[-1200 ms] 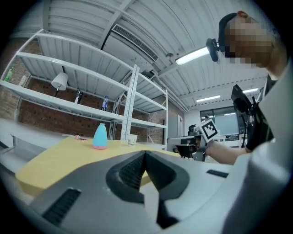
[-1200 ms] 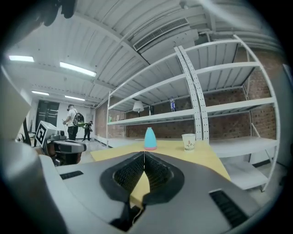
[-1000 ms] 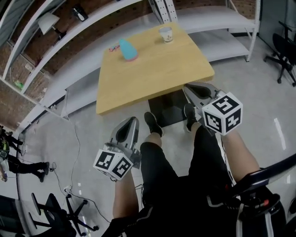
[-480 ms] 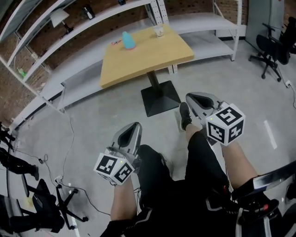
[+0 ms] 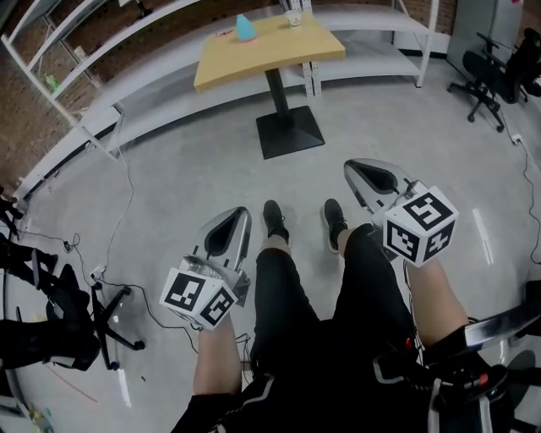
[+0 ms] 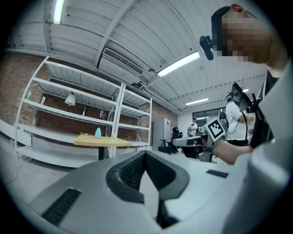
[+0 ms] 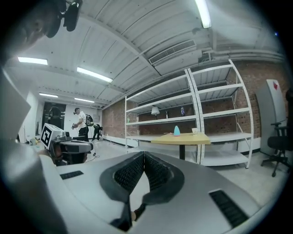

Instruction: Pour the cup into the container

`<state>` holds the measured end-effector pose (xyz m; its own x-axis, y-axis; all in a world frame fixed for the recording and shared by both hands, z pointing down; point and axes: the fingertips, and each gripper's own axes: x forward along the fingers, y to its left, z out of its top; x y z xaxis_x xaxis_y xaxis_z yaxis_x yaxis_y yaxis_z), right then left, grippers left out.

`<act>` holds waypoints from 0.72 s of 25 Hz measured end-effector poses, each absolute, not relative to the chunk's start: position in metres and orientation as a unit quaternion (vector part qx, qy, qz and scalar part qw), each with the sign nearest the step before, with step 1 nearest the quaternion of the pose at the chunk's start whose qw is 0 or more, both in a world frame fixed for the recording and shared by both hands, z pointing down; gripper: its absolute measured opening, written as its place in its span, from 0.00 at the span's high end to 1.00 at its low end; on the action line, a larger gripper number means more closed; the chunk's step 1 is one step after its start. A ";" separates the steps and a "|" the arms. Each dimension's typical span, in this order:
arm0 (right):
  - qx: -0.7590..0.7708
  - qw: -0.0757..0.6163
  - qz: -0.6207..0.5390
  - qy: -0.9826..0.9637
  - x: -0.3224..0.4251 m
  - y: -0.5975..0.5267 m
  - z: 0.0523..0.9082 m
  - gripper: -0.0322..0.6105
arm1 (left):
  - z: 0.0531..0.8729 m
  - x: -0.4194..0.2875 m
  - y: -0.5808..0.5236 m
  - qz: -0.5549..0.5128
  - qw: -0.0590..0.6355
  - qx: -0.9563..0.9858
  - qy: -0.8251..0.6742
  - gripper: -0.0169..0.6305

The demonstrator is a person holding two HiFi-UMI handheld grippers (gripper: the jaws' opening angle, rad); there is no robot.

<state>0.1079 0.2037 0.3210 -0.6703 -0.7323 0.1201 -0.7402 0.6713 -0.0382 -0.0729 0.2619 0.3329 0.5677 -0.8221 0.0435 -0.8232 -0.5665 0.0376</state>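
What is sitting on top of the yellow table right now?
A light blue cone-shaped object and a white cup stand apart on the table. Whether the cup holds anything cannot be seen from this distance.

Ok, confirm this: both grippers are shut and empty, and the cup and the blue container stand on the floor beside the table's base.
Not the floor: the cup and the blue container stand on top of the table, as the right gripper view shows. The left gripper and the right gripper are shut and empty.
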 end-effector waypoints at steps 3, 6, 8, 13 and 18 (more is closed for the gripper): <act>0.397 0.052 0.045 -0.915 0.106 0.281 0.332 0.95 | 0.343 -0.071 0.338 0.019 0.030 0.885 -0.465 0.97; 0.394 0.057 0.048 -0.916 0.107 0.353 0.339 0.95 | 0.345 -0.071 0.403 0.016 0.043 0.881 -0.471 0.97; 0.391 0.058 0.050 -0.917 0.109 0.399 0.341 0.95 | 0.346 -0.068 0.446 0.029 0.039 0.880 -0.472 0.97; 0.399 0.051 0.063 -0.913 0.137 0.496 0.350 0.95 | 0.348 -0.039 0.546 0.037 0.037 0.887 -0.459 0.97; 0.409 0.040 0.065 -0.910 0.166 0.579 0.345 0.95 | 0.346 -0.010 0.635 0.039 0.037 0.890 -0.453 0.97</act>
